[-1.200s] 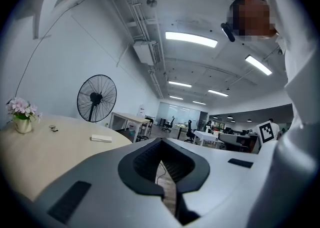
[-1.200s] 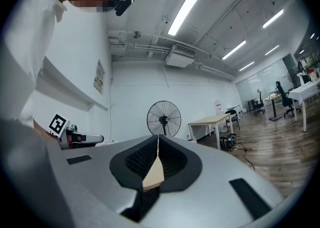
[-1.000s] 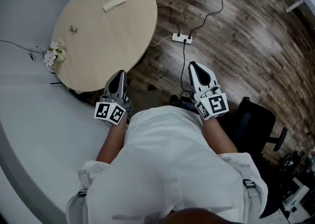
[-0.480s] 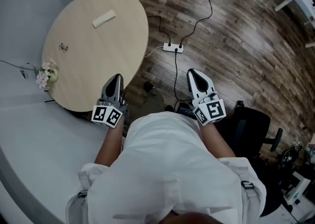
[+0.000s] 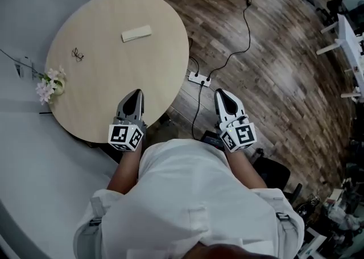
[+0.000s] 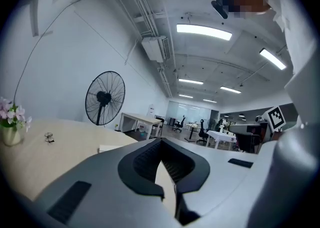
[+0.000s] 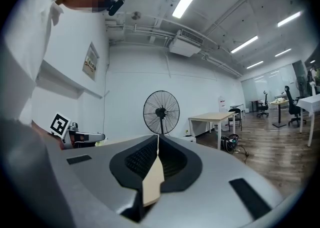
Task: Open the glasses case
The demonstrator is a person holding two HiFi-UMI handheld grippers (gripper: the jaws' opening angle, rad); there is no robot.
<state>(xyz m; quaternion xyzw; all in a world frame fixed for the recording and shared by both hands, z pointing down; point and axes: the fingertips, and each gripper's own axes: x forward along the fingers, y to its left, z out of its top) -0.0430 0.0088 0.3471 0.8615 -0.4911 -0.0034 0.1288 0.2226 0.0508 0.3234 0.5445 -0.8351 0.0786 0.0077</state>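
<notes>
Glasses case [image 5: 136, 33] lies near tabletop's [image 5: 108, 90] far edge; left gripper [image 5: 135, 94] and right gripper [image 5: 221, 94]: jaws fully together, nothing held.

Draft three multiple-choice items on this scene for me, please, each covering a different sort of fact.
1. Where does the glasses case lie?
A on the floor
B on the round table
C on the office chair

2. How many pairs of glasses are on the table?
A one
B two
C three

3. How do the right gripper's jaws stand?
A wide apart
B together, with nothing held
C closed on the case

Answers:
1 B, the case rests on the far part of the tabletop.
2 A, only one small pair shows near the left edge.
3 B, the right gripper view shows the jaws meeting, nothing between them.
</notes>
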